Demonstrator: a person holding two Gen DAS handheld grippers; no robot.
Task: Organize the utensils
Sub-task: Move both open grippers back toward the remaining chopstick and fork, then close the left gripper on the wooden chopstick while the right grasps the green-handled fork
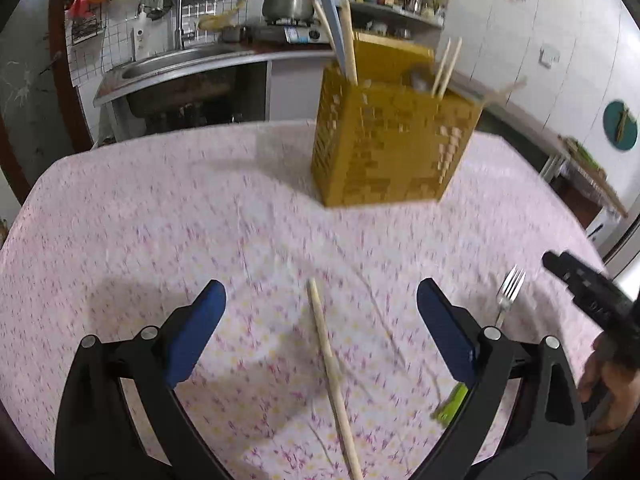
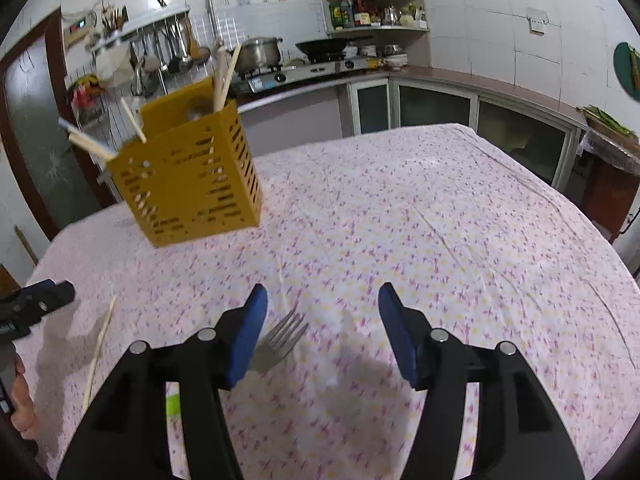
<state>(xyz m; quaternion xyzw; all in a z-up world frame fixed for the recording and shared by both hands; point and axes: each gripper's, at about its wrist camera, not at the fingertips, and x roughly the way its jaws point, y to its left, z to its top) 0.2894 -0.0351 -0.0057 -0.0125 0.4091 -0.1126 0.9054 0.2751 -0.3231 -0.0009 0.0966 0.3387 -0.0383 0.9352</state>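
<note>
Looking through my left wrist camera, I get the chopstick (image 1: 334,376) lying lengthwise on the tablecloth (image 1: 160,220) between my left gripper's (image 1: 320,308) blue pads, with the right gripper (image 1: 588,292) poking in from the right edge; the picture is smeared, so the green thing (image 1: 450,402) beside the right-hand finger may be a handle, though I can't tell. My right wrist camera is sharper and gives what the other lacks: the stove with a pot and a wok on the counter, and the fork's (image 2: 280,344) tines seen close up. The yellow holder (image 1: 392,140) stands on the far part of the table, slotted all over its walls, with chopsticks and a grey utensil sticking out of its compartments. The fork is plain metal, lying flat with its tines toward the holder; the chopstick is pale wood. My left gripper gapes wide above the chopstick and grips nothing. My right gripper (image 2: 322,308) has its jaws parted about halfway, holding nothing; the fork lies on the cloth just beside its left finger, its handle hidden under that finger.
</note>
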